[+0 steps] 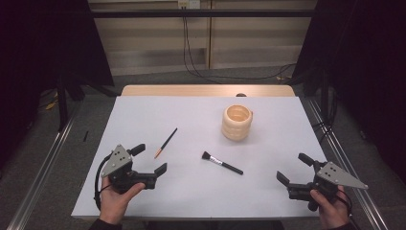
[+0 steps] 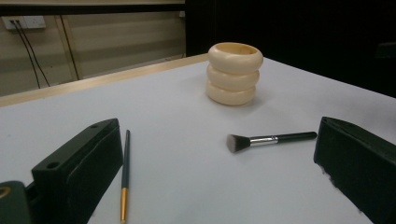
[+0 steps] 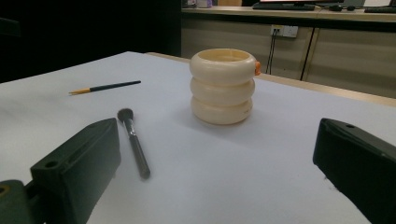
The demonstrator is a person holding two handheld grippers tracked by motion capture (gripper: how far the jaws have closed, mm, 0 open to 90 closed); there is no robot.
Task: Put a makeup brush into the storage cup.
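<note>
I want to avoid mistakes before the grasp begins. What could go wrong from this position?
The thin brush lies flat on the table, so the open left hand-held gripper may scrape the surface or push it away. The makeup brush could roll when pinched. The ringed holder seems light and might tip if bumped.

A: From my station the high view looks dim at the edges; the white table (image 1: 201,191) is the one bright patch, lit evenly from overhead, with black surroundings.

B: Shadows?

A: Soft and short. The cream ringed pot (image 2: 234,74) throws a faint one beside its base in the left gripper view.

B: Focus?

A: In the right gripper view the makeup brush (image 3: 134,142) blurs at its near handle end, and the black jaws up close are soft and grainy.
</note>
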